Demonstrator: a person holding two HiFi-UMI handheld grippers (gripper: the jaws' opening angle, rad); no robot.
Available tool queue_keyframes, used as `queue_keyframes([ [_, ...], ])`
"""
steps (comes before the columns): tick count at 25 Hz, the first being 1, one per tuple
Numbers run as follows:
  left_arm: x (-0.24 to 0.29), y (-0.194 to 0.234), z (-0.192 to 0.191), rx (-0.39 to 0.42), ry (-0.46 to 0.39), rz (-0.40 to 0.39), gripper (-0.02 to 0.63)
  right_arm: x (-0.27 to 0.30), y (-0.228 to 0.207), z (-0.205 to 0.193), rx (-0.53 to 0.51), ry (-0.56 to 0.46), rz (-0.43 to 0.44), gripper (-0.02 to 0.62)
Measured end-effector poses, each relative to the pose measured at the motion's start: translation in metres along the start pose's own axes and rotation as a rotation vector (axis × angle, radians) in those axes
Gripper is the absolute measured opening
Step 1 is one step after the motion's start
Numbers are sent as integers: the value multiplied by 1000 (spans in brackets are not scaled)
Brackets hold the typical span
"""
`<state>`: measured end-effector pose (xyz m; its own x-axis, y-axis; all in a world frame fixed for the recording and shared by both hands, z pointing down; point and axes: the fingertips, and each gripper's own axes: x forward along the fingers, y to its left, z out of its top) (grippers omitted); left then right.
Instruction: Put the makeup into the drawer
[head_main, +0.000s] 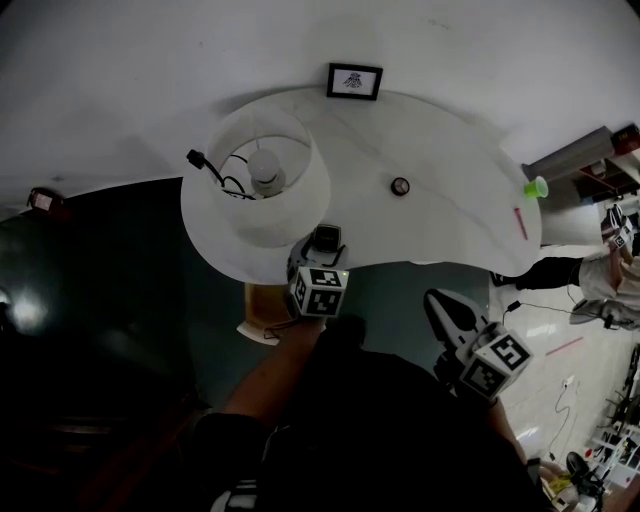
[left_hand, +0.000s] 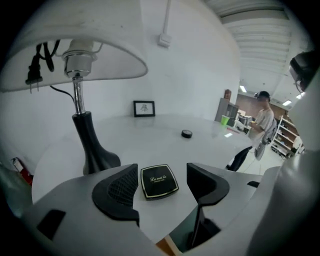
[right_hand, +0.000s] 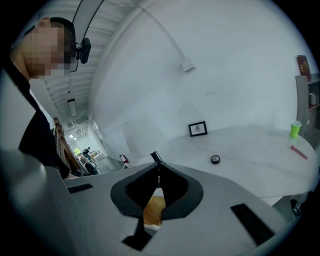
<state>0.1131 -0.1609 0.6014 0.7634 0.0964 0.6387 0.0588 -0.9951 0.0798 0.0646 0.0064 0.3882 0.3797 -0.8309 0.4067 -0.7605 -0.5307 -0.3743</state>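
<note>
Compact (left_hand: 159, 181) lies flat on table (left_hand: 165, 142), centred between left gripper's (left_hand: 162, 174) wide-open jaws, untouched; right gripper (right_hand: 156, 167) farther off, jaws closed, empty.

The makeup (left_hand: 159, 181) is a square black compact with a thin gold rim and gold script on its lid. It lies closed and flat on the white tabletop (left_hand: 165, 140), near the front edge, between the left gripper's (left_hand: 162, 173) spread jaws and touching neither. The drawer (head_main: 262, 305), of light wood, stands open below that edge.
</note>
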Motion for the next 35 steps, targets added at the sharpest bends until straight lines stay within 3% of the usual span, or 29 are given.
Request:
queue_keyframes([
  [4,13,9,-15,-43,29,45,301,-9,0,0,32,-29,-26,17],
  [14,41,8,-33,-71,114,38,308,-22,-1,-6,84,-41,-54,17],
  [35,47,2,-36,-35,155,103,319,-44,0,-21,58,-28,-22,17],
])
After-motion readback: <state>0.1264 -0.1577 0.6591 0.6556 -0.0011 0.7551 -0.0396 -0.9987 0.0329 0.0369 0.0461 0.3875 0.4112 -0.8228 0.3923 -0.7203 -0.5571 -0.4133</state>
